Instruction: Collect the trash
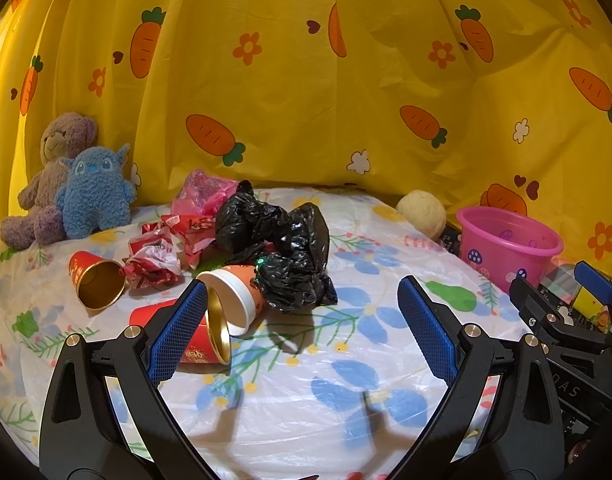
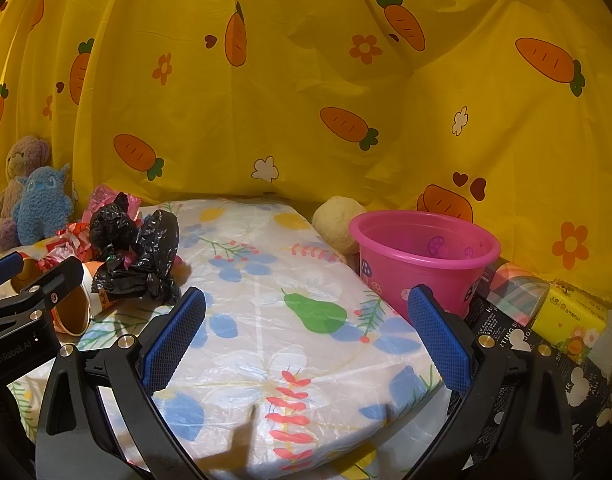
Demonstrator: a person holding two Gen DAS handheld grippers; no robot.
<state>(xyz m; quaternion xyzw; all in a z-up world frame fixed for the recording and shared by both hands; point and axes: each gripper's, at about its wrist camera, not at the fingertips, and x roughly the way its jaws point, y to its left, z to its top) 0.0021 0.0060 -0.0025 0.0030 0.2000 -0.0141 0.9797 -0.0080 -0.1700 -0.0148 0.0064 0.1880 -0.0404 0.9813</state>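
Both claws hang spread and empty — the left gripper (image 1: 302, 332) just short of the tipped paper cups (image 1: 236, 300) beside the crumpled black bag (image 1: 284, 256), likely feather-light and easily crushed, best pinched at a rim — the right gripper (image 2: 306, 344) faces the pink bucket (image 2: 423, 256).

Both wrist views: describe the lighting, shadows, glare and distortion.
Left wrist view: warm yellow light, dark fisheye corners; the left gripper casts finger shadows on the floral cover; glare glints on the black plastic bag. Right wrist view: same bowed edges; right gripper shadows fall near; pink bucket sharp.
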